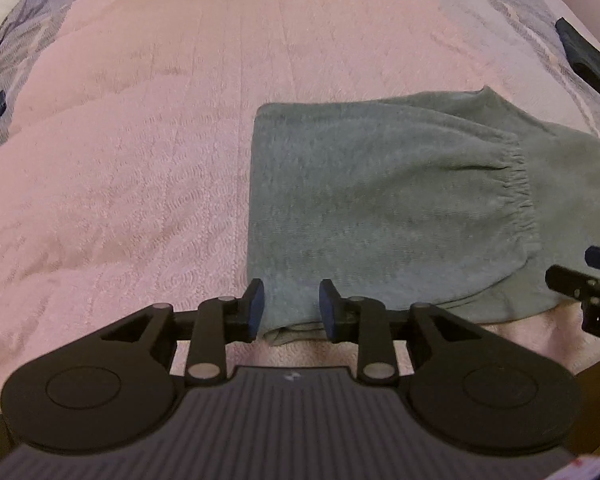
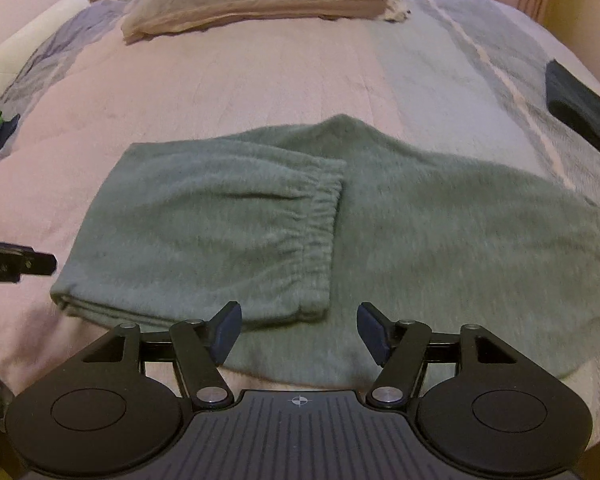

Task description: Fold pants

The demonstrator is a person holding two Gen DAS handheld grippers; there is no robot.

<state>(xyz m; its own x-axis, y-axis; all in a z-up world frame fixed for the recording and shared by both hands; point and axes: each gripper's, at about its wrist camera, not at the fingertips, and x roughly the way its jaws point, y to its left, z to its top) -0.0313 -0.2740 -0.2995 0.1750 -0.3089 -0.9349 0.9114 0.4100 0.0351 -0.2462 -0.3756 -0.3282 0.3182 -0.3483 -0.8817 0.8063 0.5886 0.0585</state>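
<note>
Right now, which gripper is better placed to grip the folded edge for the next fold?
Left gripper: its open jaws already straddle the near corner of the green sweatpants fold.

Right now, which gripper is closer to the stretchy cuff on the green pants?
Right. The right gripper sits open just before the elastic cuff. The left gripper is open at the folded corner, well left of the cuff.
</note>
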